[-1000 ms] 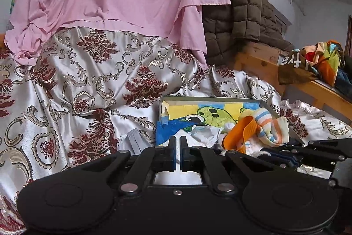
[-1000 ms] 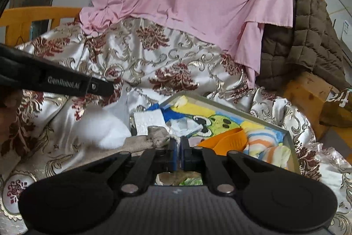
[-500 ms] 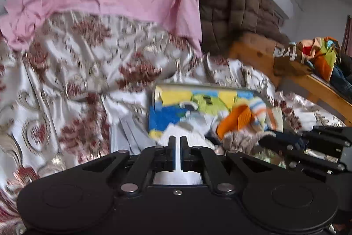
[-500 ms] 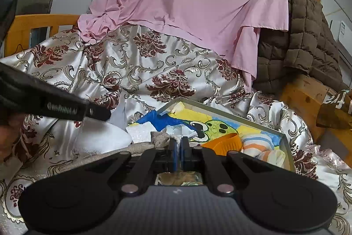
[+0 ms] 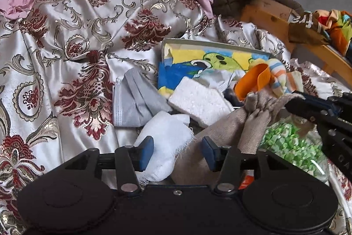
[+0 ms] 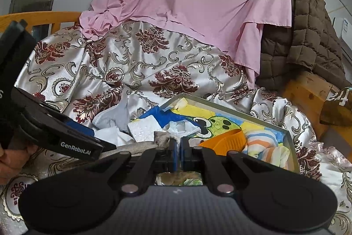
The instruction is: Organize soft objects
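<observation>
Left wrist: our left gripper stands released, pads wide, white cloth lying against the left pad, beige cloth between the pads
Beside it: grey mask on the satin bedspread, white foam block at the tray edge
Right wrist: our right gripper is clenched on the beige cloth, in front of the tray; striped sock inside

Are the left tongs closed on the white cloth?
No. The left tongs stand open, and the white cloth lies loose between the blue pads.
</observation>
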A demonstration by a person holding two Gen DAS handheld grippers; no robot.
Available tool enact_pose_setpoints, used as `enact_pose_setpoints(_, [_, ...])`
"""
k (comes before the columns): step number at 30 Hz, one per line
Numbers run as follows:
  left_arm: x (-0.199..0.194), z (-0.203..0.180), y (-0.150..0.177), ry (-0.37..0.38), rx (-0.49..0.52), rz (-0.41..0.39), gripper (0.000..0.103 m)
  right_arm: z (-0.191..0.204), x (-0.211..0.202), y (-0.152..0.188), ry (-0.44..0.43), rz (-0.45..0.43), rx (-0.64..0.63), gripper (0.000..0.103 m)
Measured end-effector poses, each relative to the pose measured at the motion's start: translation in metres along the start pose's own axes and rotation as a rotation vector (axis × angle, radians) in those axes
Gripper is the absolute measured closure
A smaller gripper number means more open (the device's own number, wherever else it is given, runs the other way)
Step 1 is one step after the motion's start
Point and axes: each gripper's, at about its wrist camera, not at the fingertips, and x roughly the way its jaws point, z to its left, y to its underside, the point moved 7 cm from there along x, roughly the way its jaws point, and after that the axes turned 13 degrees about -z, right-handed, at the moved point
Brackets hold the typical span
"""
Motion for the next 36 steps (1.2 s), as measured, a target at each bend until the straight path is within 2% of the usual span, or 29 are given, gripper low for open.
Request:
enact_pose_setpoints(3, [0.004, 0.006, 0.003, -0.049, 0.012, 0.022, 0.052, 0.0, 0.0, 0.0, -0.003, 0.002, 0.0, 0.1])
enact_pose_setpoints(6, [0.008, 0.013, 0.006, -0.078, -0.001, 0.048, 0.07, 0.0, 0.0, 0.001, -0.007, 0.004, 0.0, 0.099])
enact_pose_setpoints(8, [0.011, 0.017, 0.008, -0.104, -0.001, 0.066, 0.075, 0.001, 0.001, 0.001, -0.008, 0.006, -0.001, 0.099])
enact_pose_setpoints(13, [0.01, 0.02, 0.007, -0.117, 0.002, 0.059, 0.094, 0.001, 0.001, 0.001, -0.008, 0.006, 0.0, 0.099])
enact_pose_setpoints(25, [-0.019, 0.011, -0.033, -0.084, -0.091, -0.119, 0.096, -0.013, 0.001, -0.012, 0.039, -0.059, 0.003, 0.099])
enact_pose_setpoints(30, [-0.023, 0.002, -0.044, -0.069, -0.092, -0.153, 0.096, -0.028, 0.013, -0.026, 0.055, -0.102, 0.021, 0.1])
enact_pose_setpoints(36, [-0.011, -0.01, -0.059, -0.067, -0.084, -0.178, 0.095, -0.056, 0.025, -0.033, 0.074, -0.122, 0.103, 0.099])
